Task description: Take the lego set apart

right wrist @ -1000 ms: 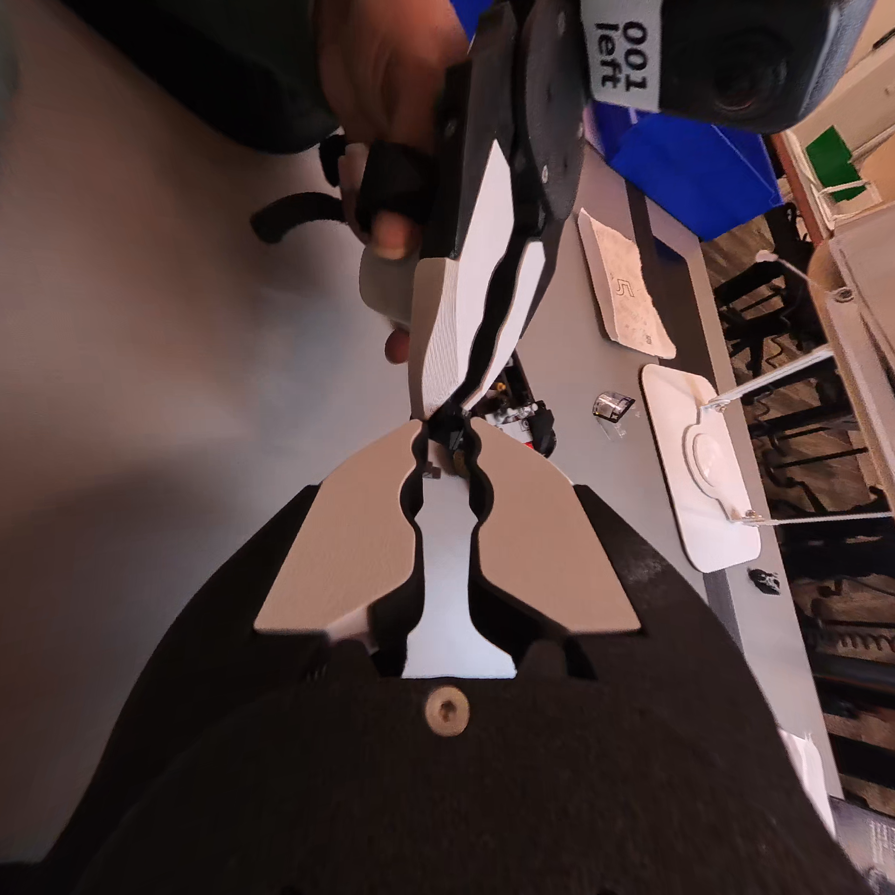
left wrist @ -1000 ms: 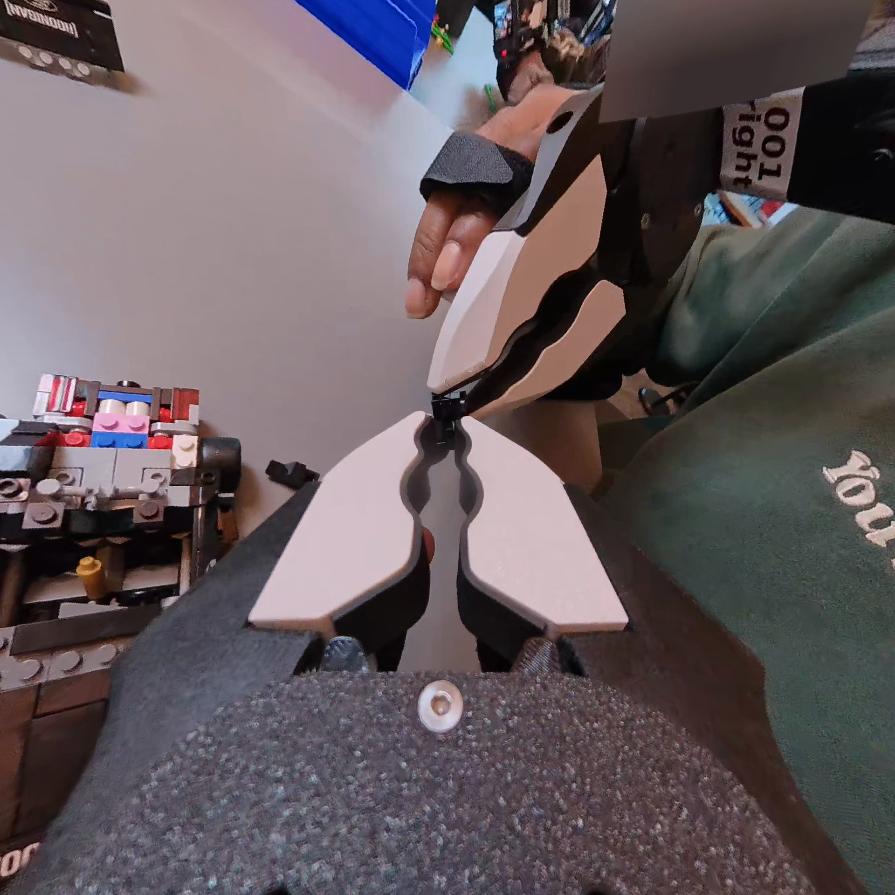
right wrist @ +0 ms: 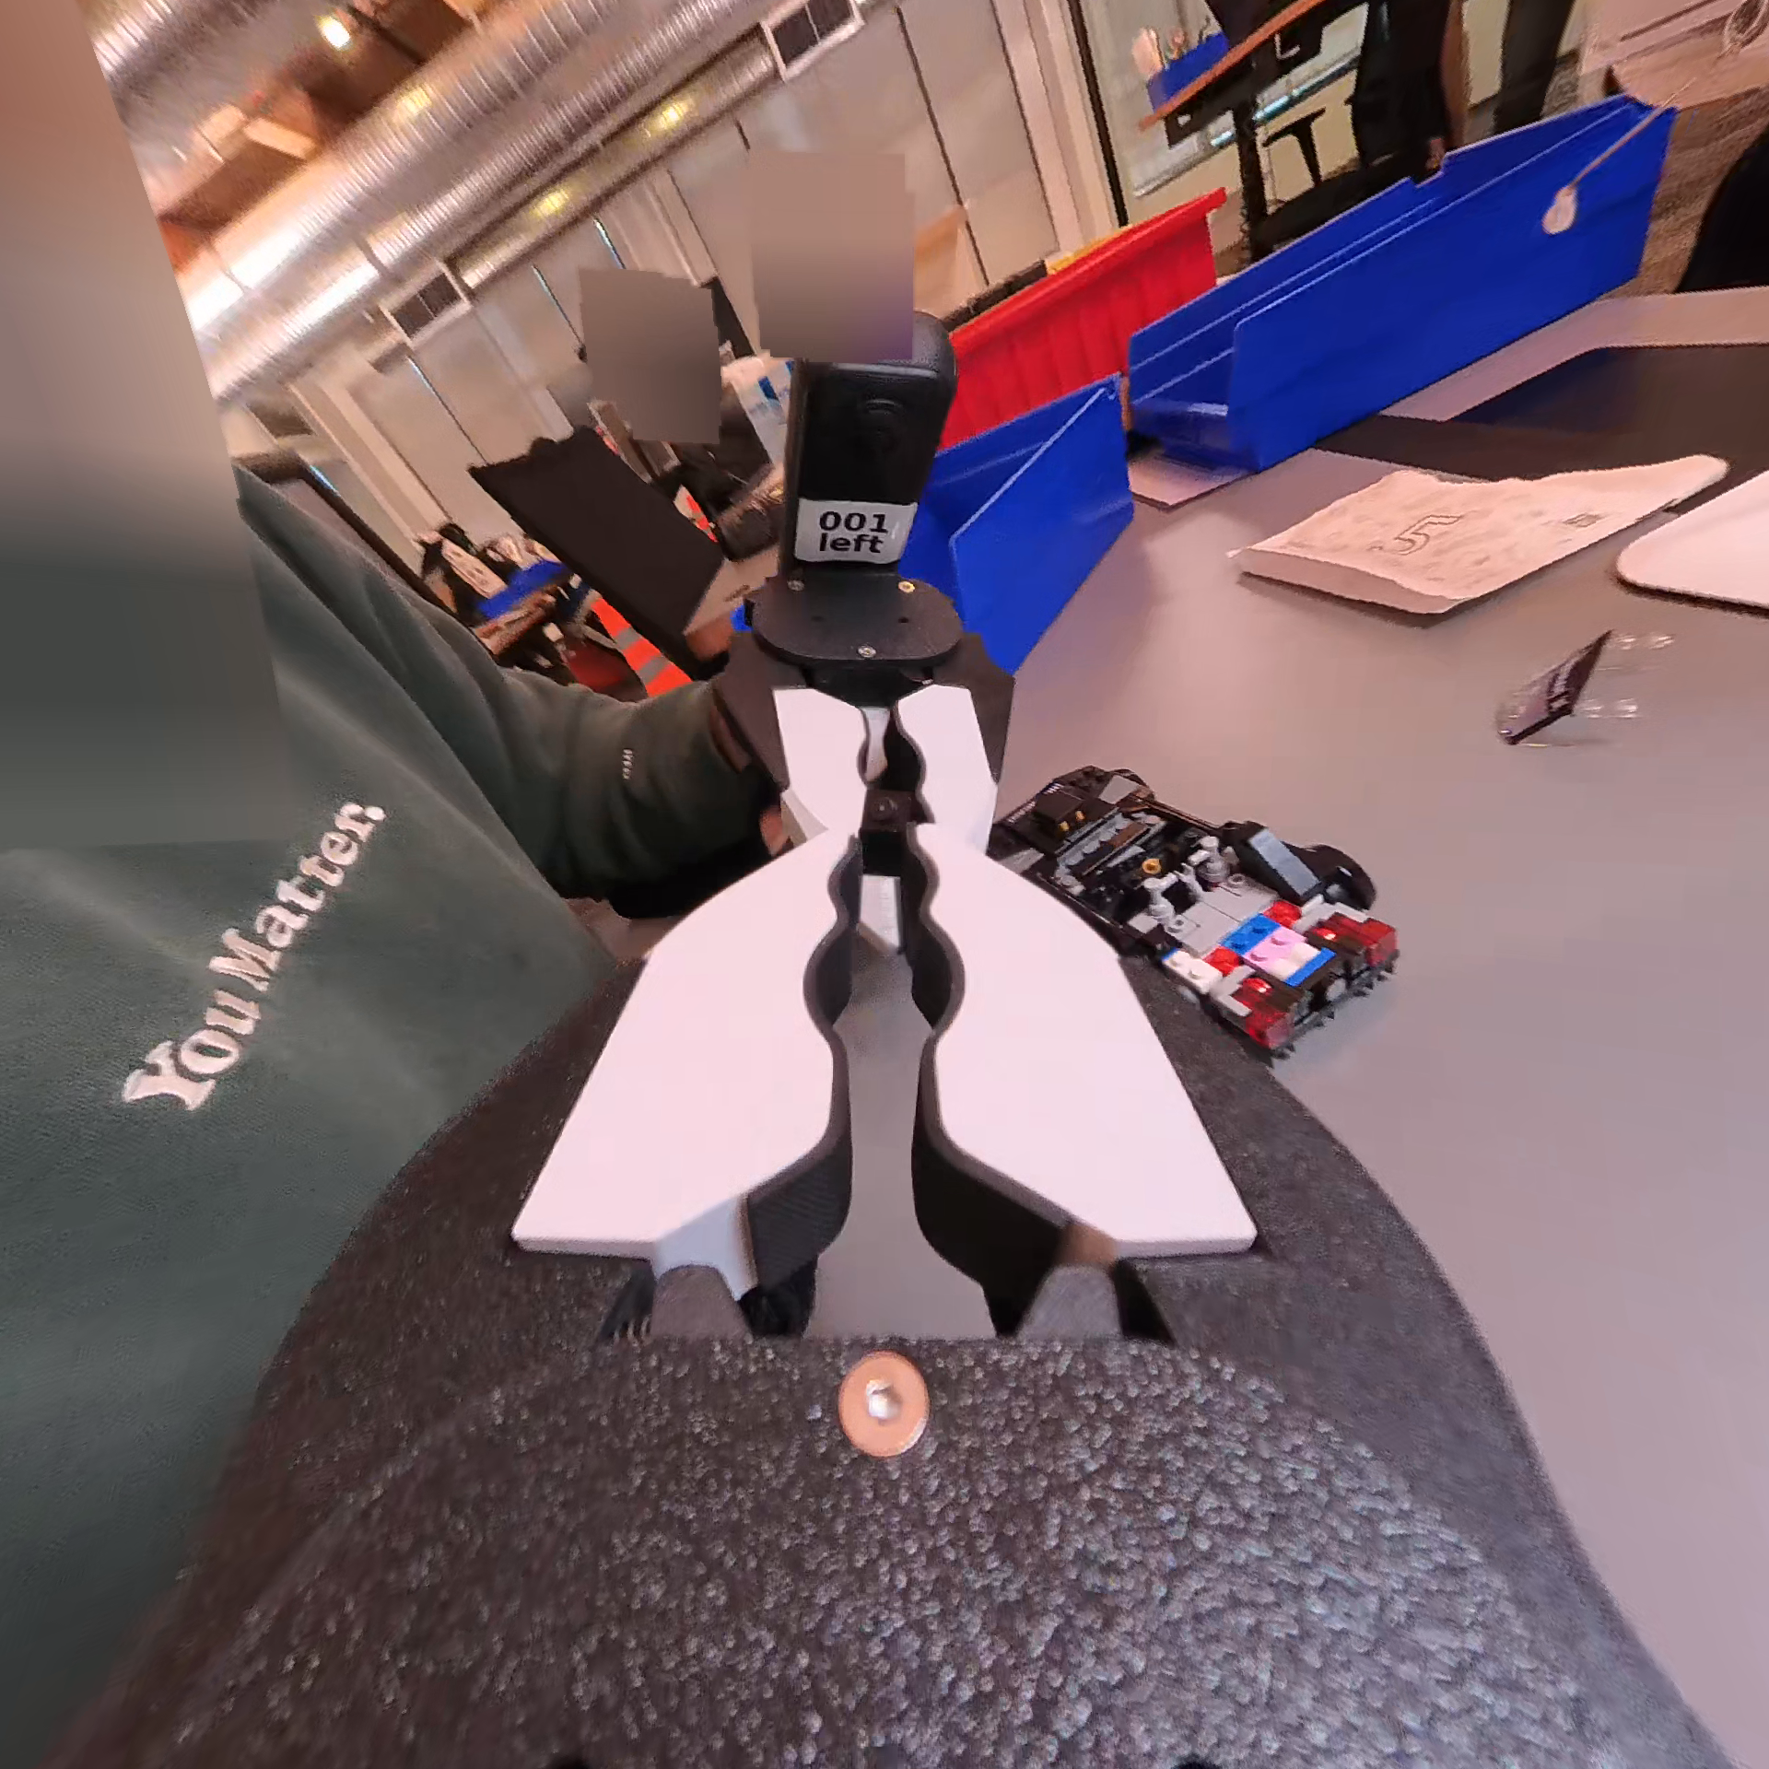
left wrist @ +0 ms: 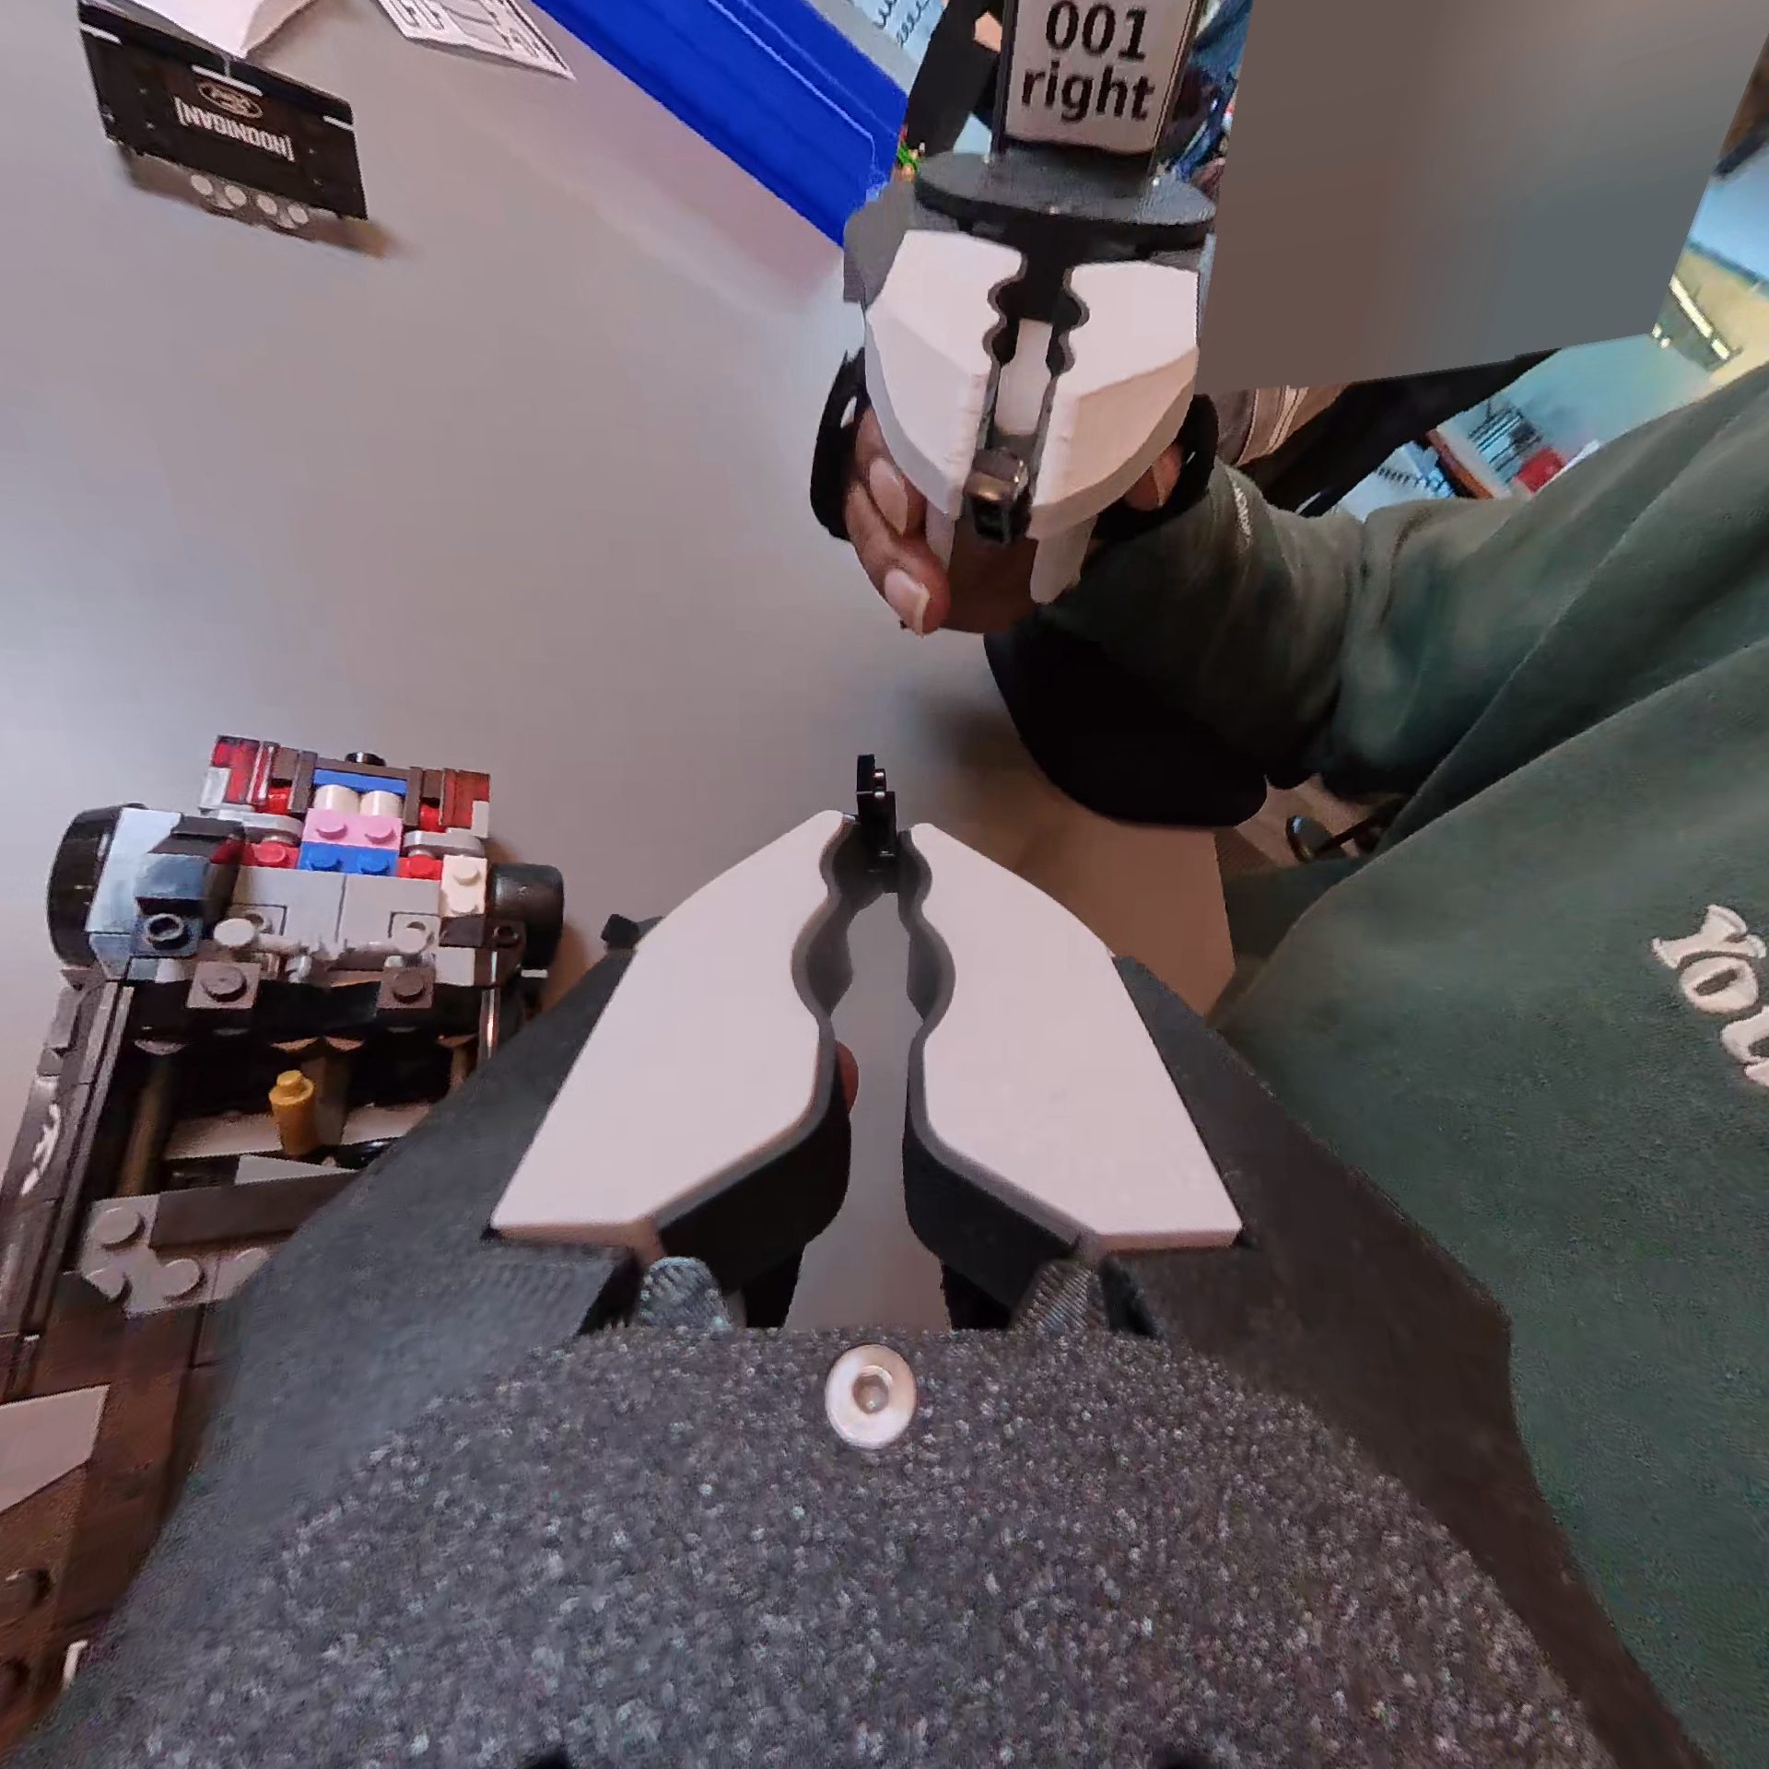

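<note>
The lego car [left wrist: 287, 919] is partly stripped, with red, blue and pink bricks showing, and stands on the grey table at the left; it also shows in the right wrist view [right wrist: 1206, 909]. My left gripper [left wrist: 876, 838] is shut on a small black lego piece [left wrist: 873, 794] that sticks out past its tips. My right gripper [left wrist: 1000, 498] hangs above and beyond it, shut on a small dark lego piece [left wrist: 996, 483]. In its own view the right gripper [right wrist: 883, 847] pinches that dark piece [right wrist: 883, 814], with the left gripper's white fingers [right wrist: 814, 756] just behind.
A black lego plate [left wrist: 225, 144] lies far off on the table [left wrist: 479, 479]. A tiny black piece [left wrist: 622, 927] lies beside the car. Blue bins [right wrist: 1388, 316], a red bin [right wrist: 1082, 325] and a paper booklet [right wrist: 1436, 546] sit at the back. A person's green sleeve [left wrist: 1436, 766] fills the right. Some 6 cm of space lies between my two pairs of fingers.
The two grippers were tip to tip on one small black assembly. They have pulled apart, each holding a piece. The right gripper has moved up and away and turned.
</note>
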`<action>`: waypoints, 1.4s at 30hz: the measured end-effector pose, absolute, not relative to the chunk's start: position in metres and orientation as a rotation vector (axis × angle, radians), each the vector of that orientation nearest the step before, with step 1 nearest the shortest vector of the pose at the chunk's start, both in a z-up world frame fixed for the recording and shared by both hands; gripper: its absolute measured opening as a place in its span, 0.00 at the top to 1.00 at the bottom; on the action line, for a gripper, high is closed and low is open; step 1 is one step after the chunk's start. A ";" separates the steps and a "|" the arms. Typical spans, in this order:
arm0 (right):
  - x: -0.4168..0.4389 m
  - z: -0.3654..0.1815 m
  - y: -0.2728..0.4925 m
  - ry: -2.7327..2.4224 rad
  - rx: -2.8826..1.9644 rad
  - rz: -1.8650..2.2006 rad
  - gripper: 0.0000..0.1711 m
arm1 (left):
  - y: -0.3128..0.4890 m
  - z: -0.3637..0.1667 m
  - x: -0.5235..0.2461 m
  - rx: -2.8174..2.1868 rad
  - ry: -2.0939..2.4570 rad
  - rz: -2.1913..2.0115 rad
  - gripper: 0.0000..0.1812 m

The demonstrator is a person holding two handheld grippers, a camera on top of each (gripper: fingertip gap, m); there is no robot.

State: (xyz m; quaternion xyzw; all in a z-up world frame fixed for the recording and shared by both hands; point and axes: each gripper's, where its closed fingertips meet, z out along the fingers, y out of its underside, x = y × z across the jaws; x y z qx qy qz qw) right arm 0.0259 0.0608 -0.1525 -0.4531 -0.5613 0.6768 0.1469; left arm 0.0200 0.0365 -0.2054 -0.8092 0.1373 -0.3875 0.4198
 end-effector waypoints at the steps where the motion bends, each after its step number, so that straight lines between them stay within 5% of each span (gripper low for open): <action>1: 0.026 -0.152 0.060 -1.611 -1.304 1.970 0.95 | 0.037 -0.205 0.020 -2.023 0.336 -0.980 0.96; 32: 0.026 -0.162 0.054 -1.719 -1.223 1.761 0.95 | 0.042 -0.160 0.010 -1.632 -0.105 -1.663 0.96; 42: 0.039 -0.184 0.065 -1.933 -1.133 1.342 0.95 | 0.056 -0.190 0.018 -1.831 -0.144 -1.415 0.96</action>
